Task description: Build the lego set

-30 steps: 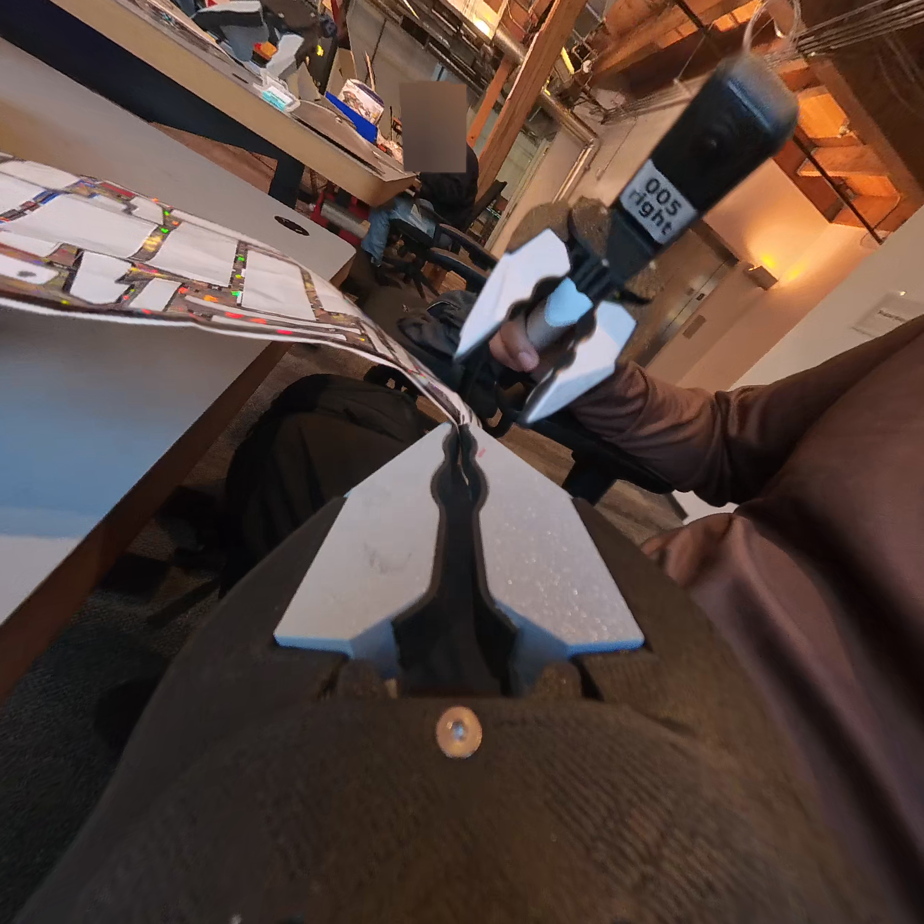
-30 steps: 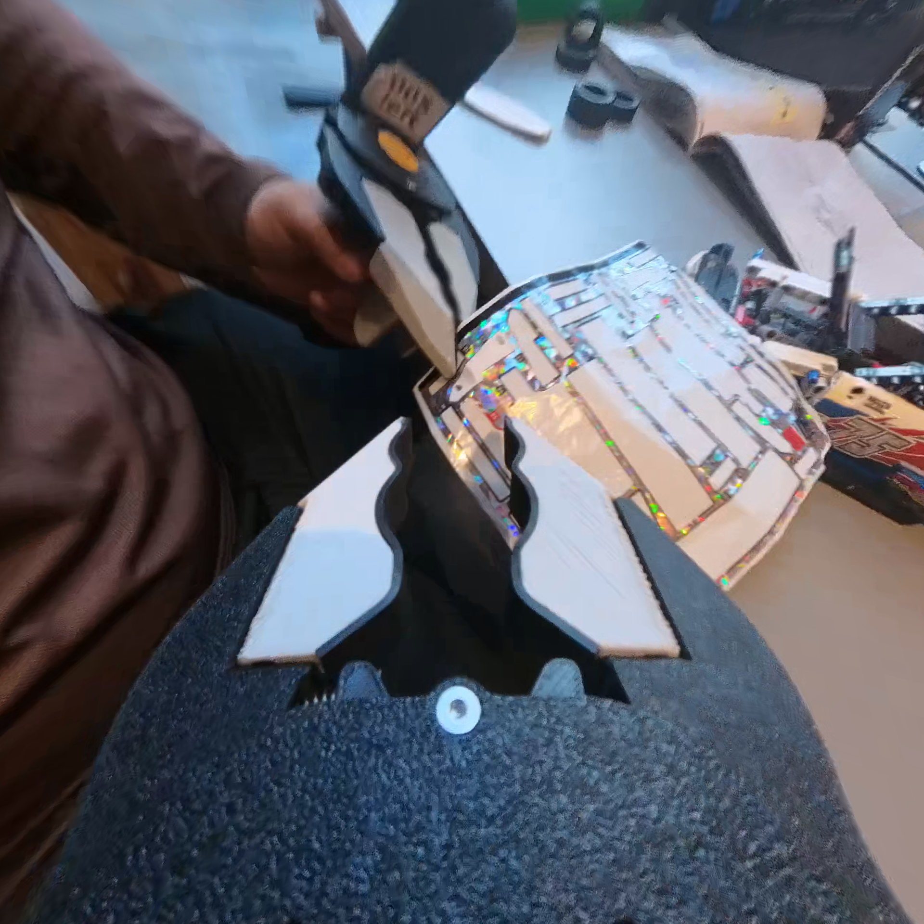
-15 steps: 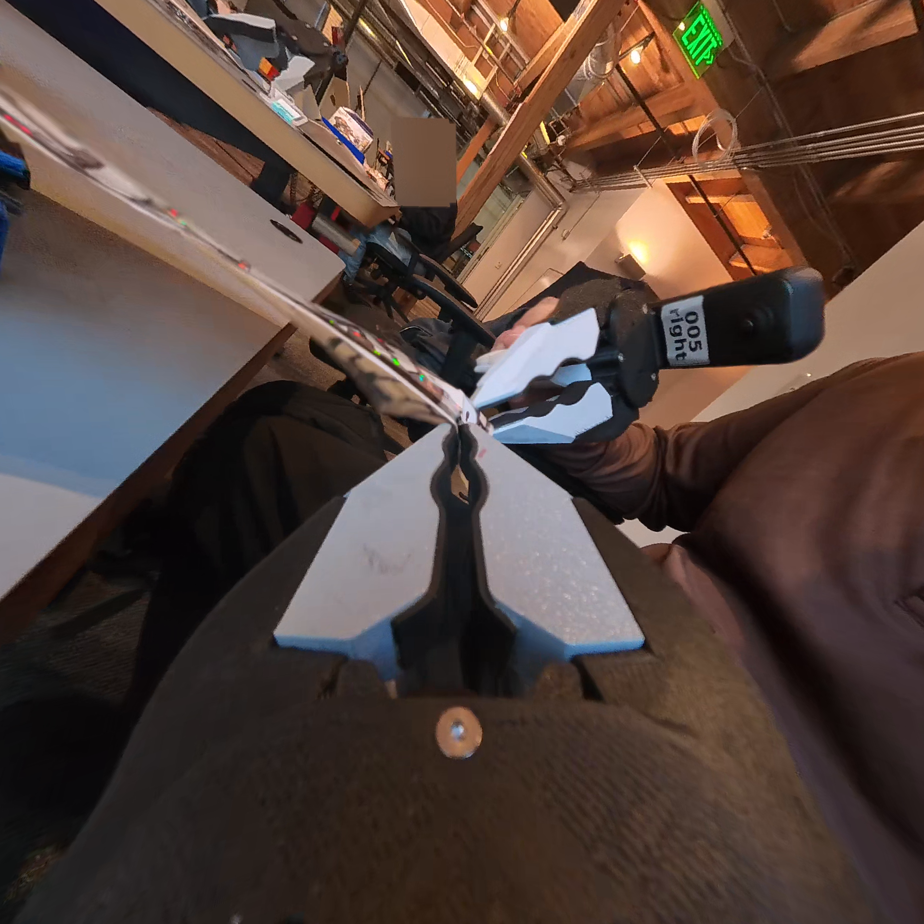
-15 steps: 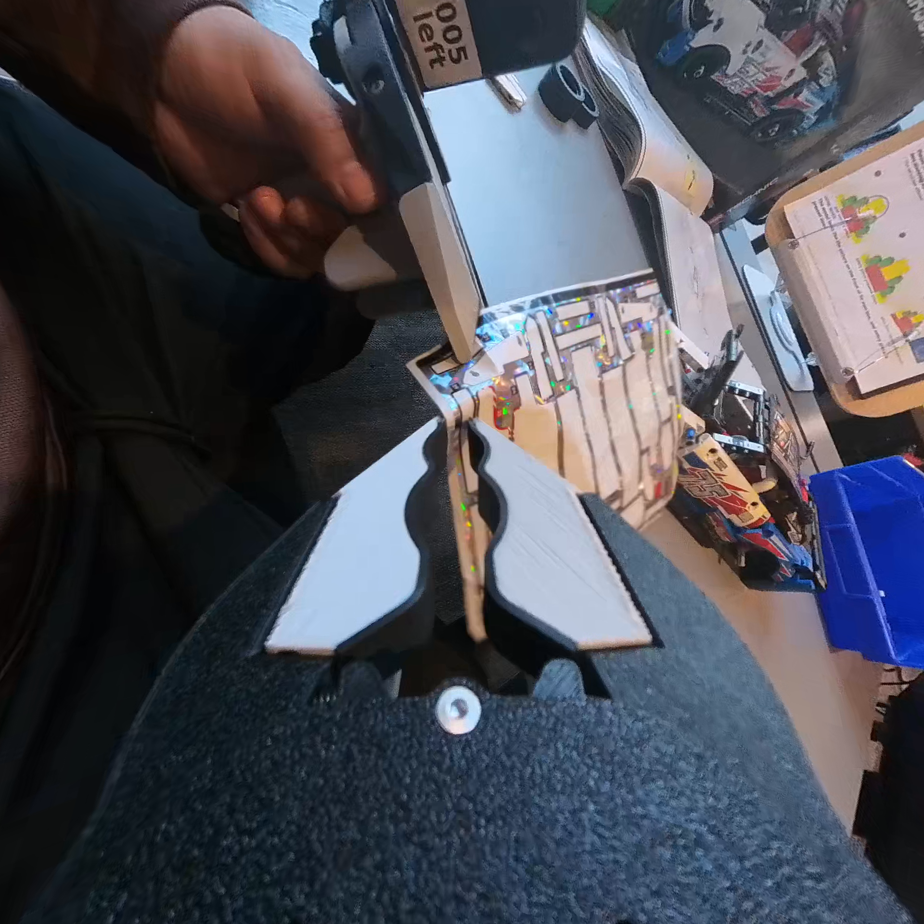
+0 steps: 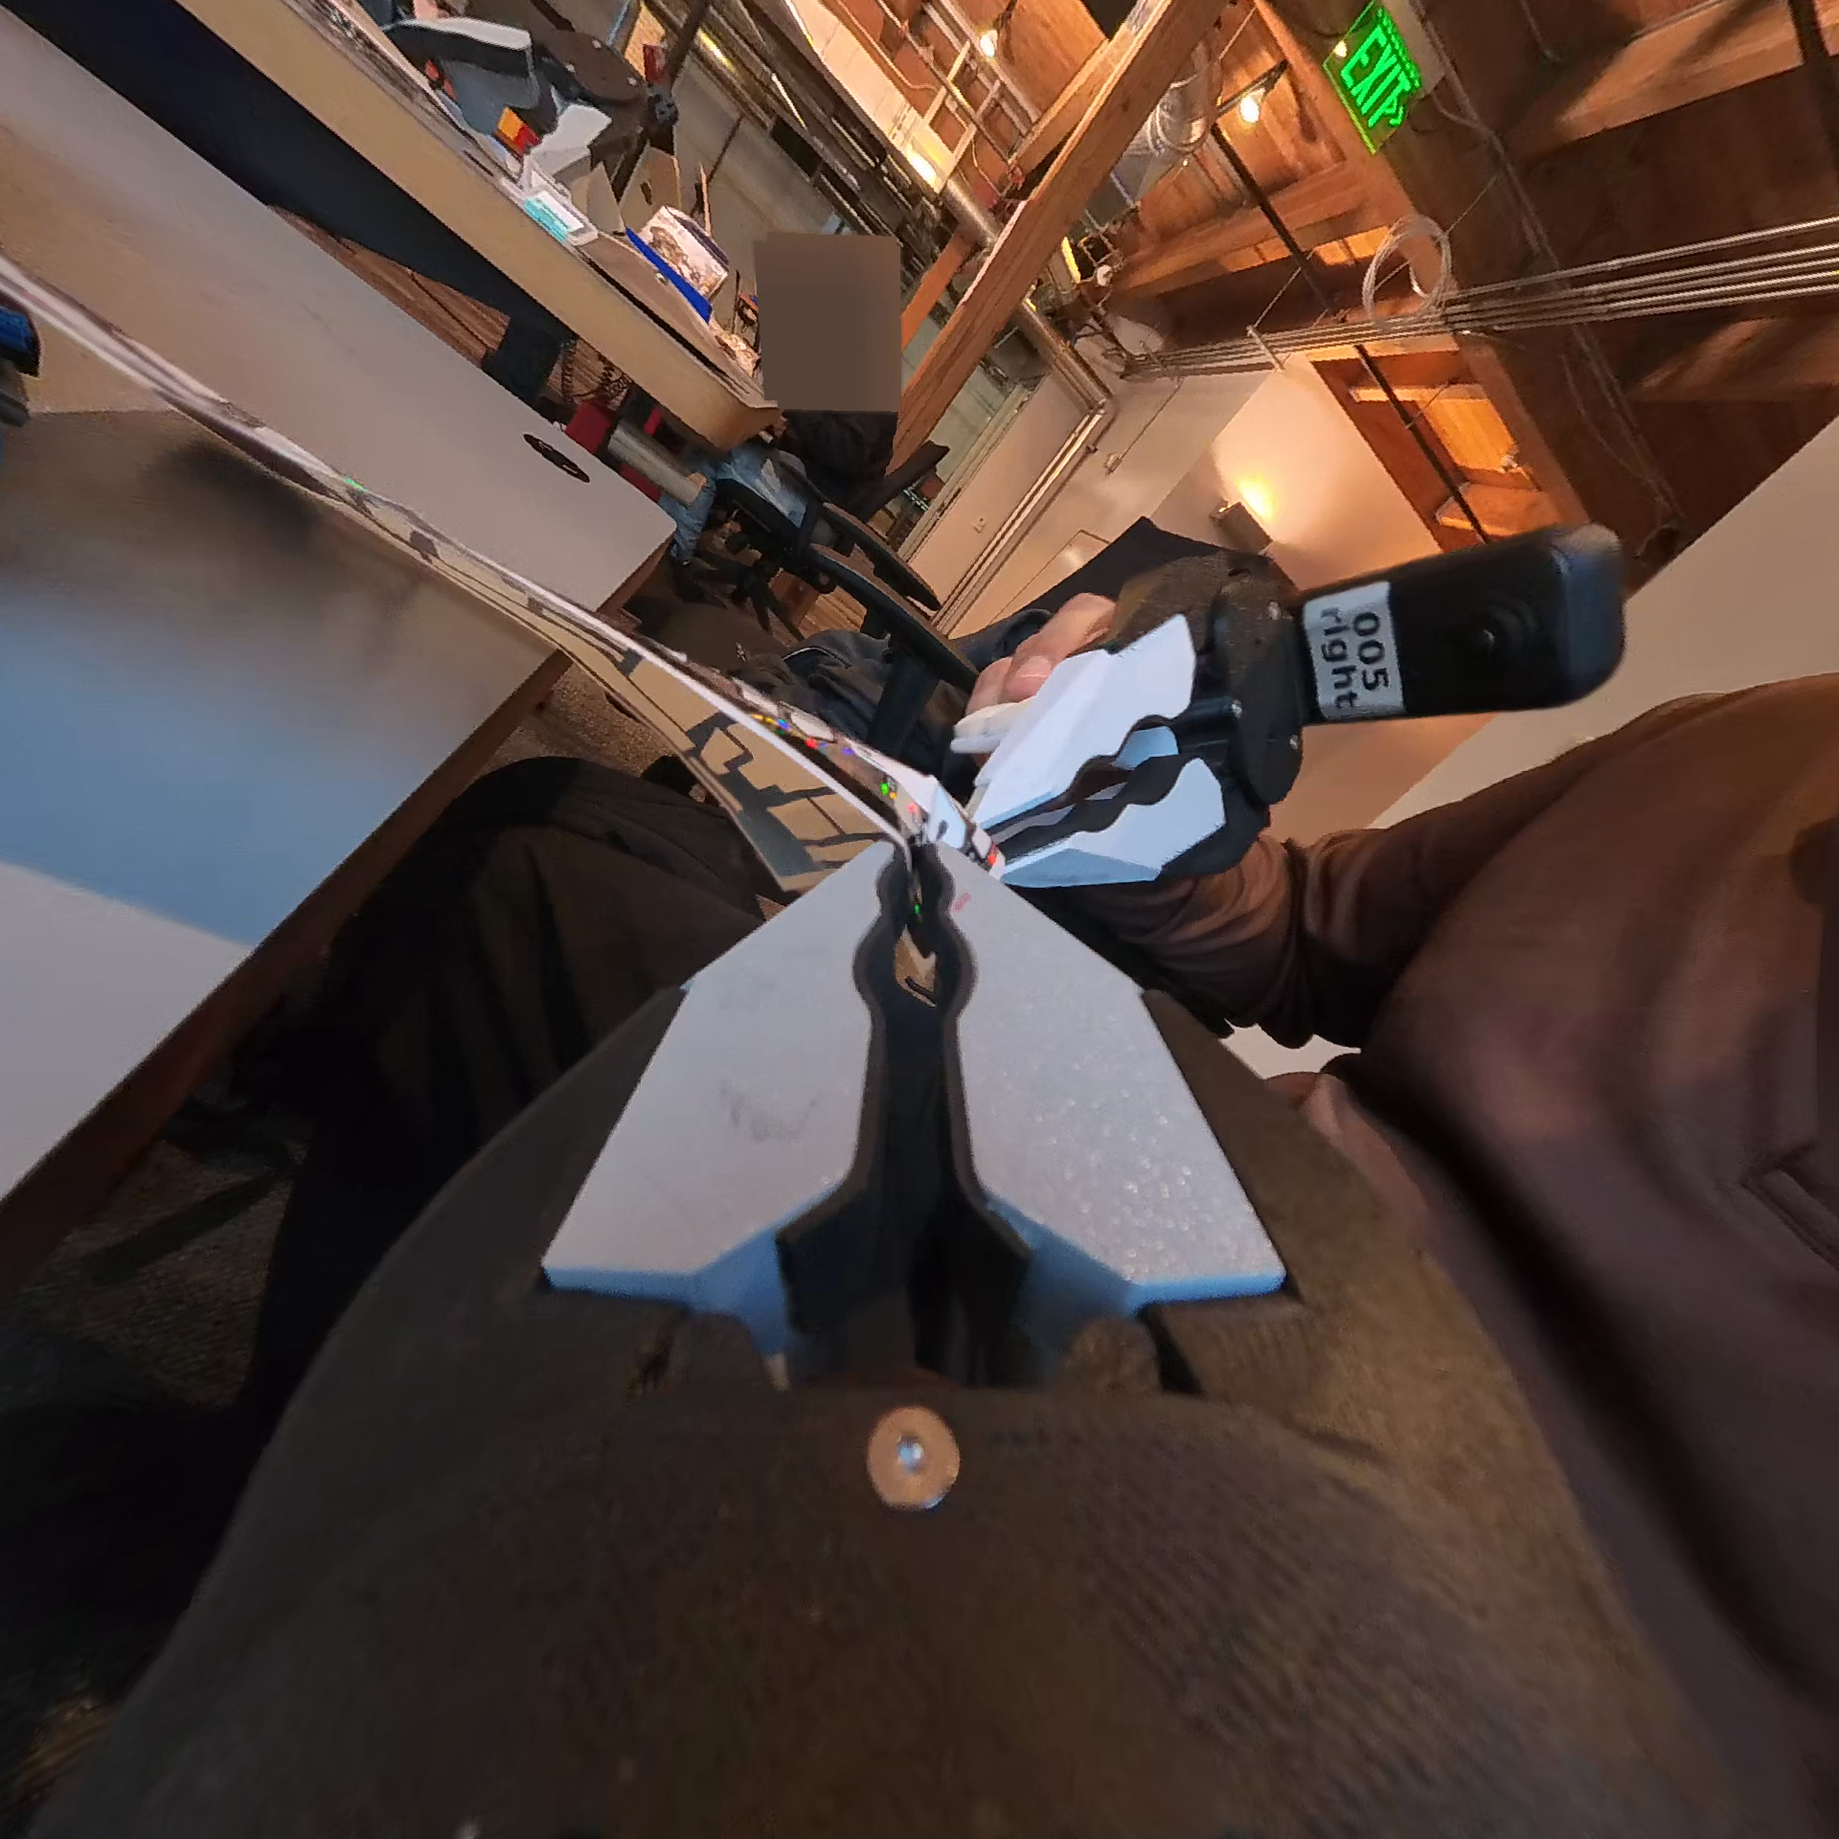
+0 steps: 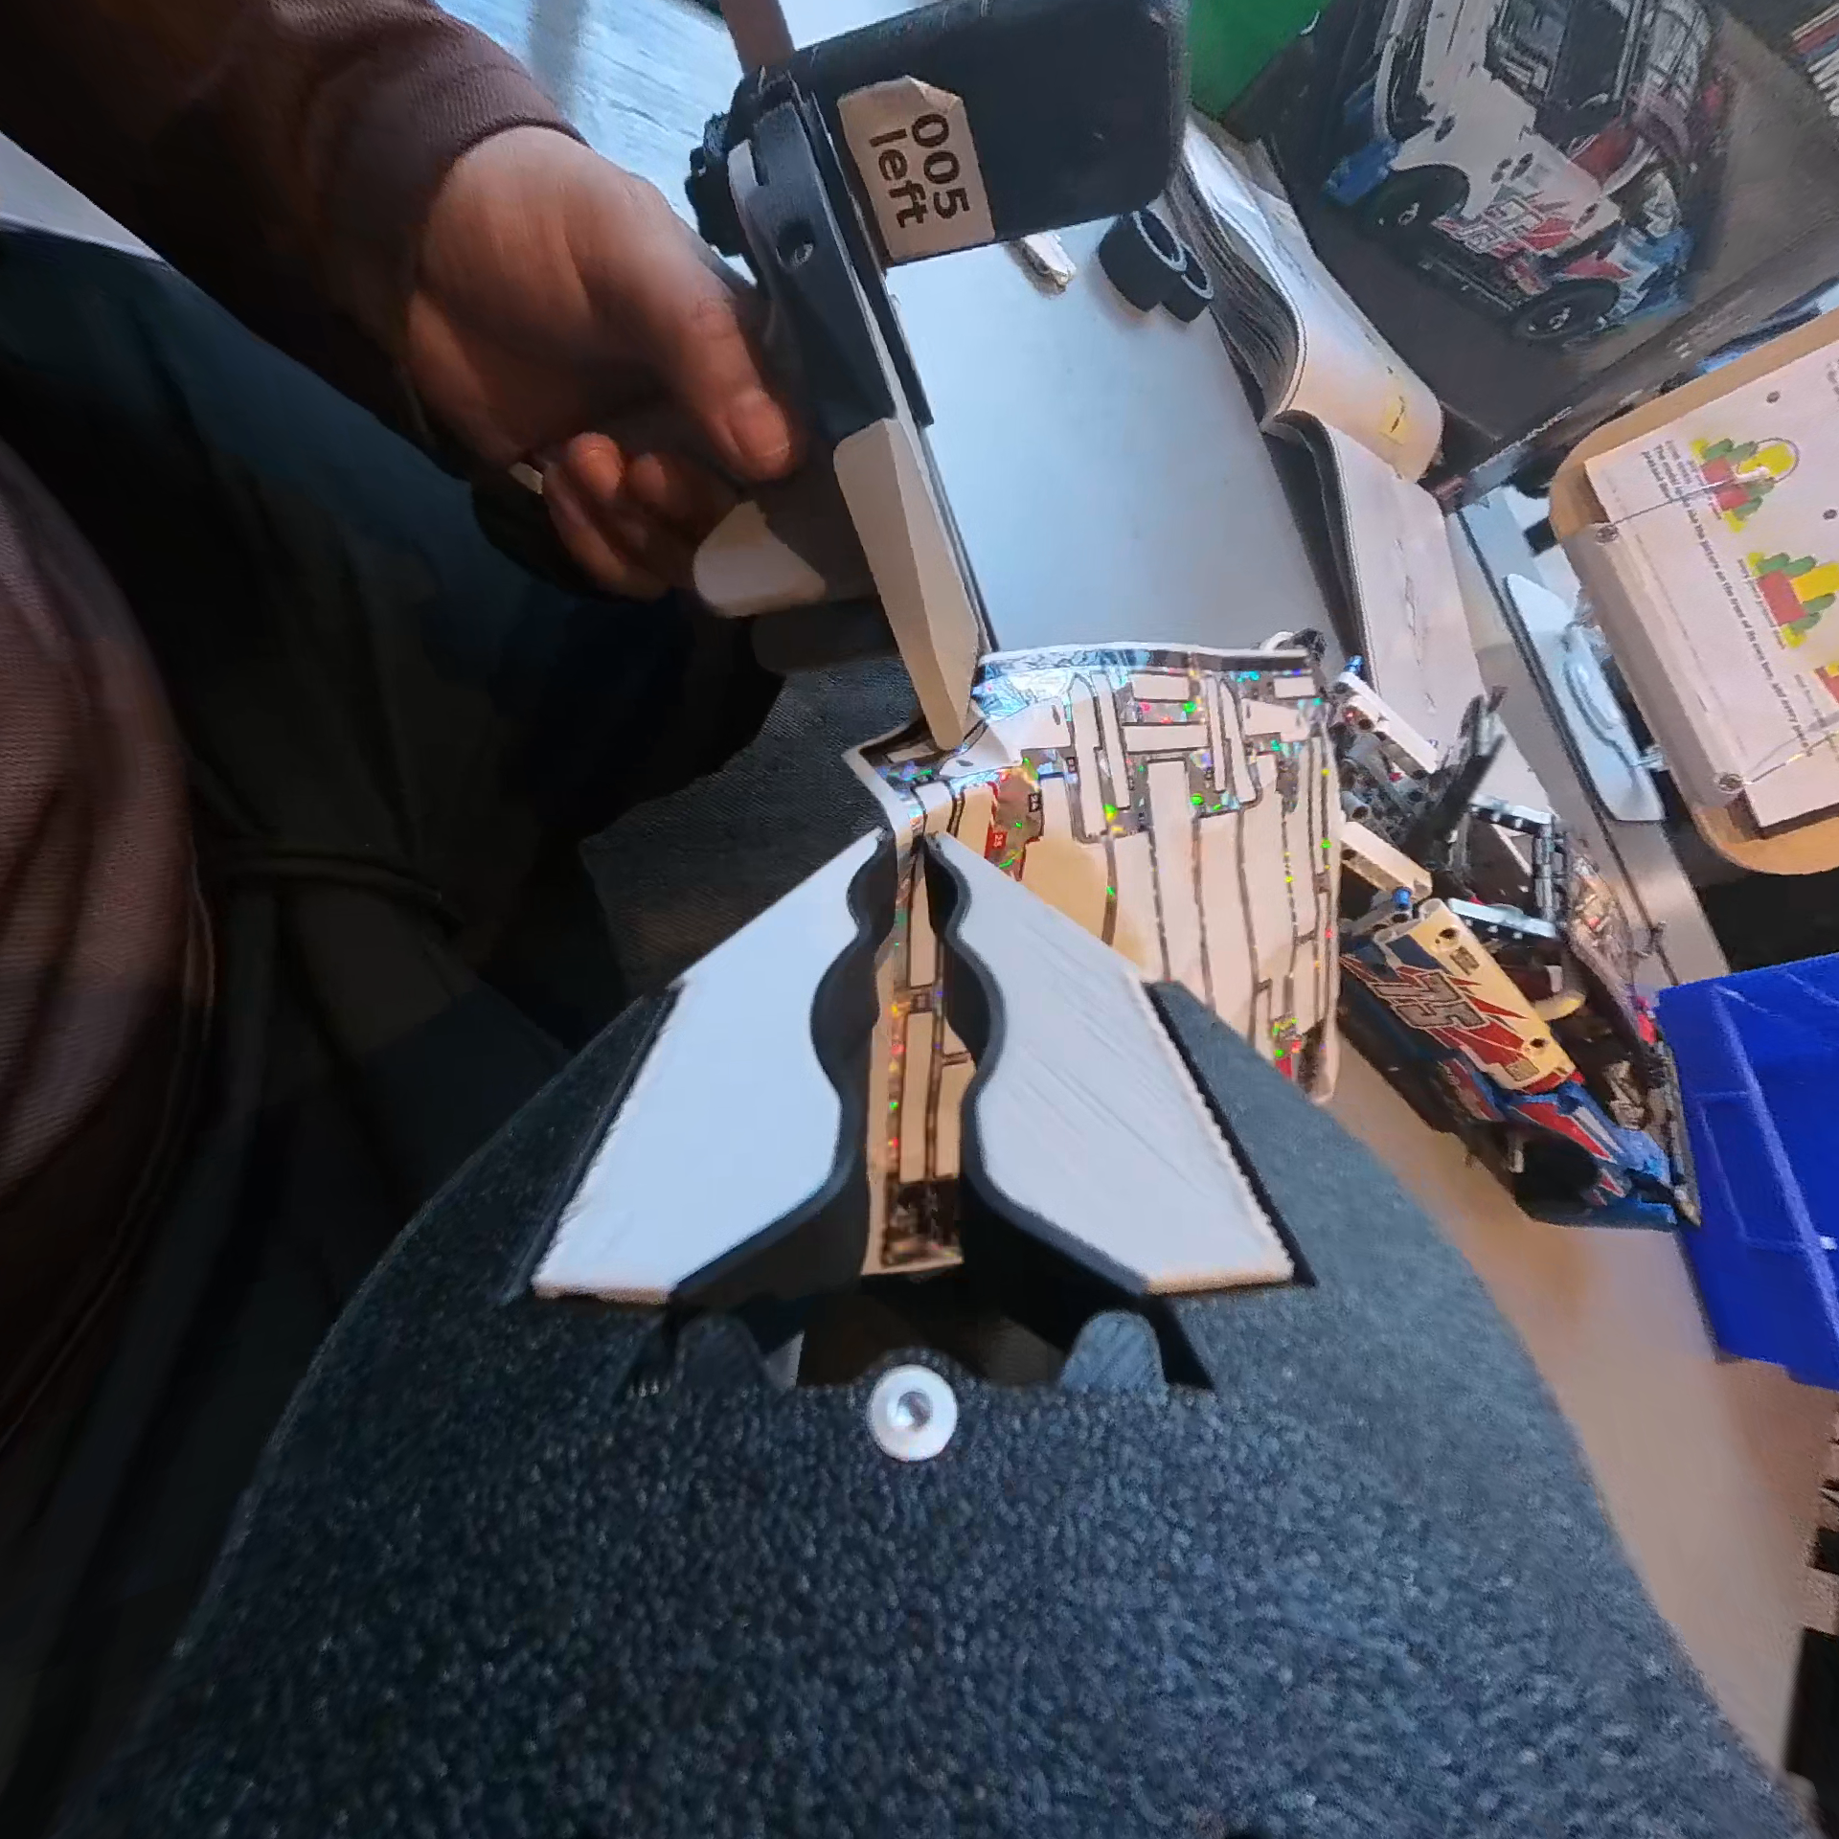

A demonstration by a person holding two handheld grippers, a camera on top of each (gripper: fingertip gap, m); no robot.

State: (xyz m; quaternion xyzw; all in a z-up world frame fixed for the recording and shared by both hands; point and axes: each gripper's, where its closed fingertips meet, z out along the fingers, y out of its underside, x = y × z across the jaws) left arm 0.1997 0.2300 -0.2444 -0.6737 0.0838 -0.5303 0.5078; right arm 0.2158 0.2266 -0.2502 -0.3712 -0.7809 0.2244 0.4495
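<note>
My left gripper [image 5: 920, 876] has its jaws closed on one corner of the sticker sheet [image 6: 1174, 826]. My right gripper [image 6: 911, 846] has its jaws drawn narrow onto the same sheet, at the adjoining edge; a strip of the sheet runs back between the two fingers [image 6: 1075, 1075] toward the jaw base. In the left wrist view the right gripper [image 5: 995, 846] sits just right of my left tips, with its tips almost meeting mine at the corner.

Edges and room:
- The sheet is off the table [image 5: 249, 637], in the air beyond the table edge, above my lap. From my left jaws it sweeps away to the left as a thin curved edge, over the table edge.
- Ahead of my right jaws the sheet bows outward, with its far edge hanging near the car [image 6: 1473, 1005].
- Right of my right jaws, the car lies on the table, touching or nearly touching a blue bin [image 6: 1761, 1144] farther right.
- Beyond the sheet, a bare strip of table runs ahead to two tyres [image 6: 1154, 264] and an open booklet [image 6: 1324, 398].
- Left of my right jaws there is only my lap and sleeve [image 6: 249, 129]; my left hand [image 6: 587, 368] grips the left gripper [image 6: 940, 736] above the sheet corner.
</note>
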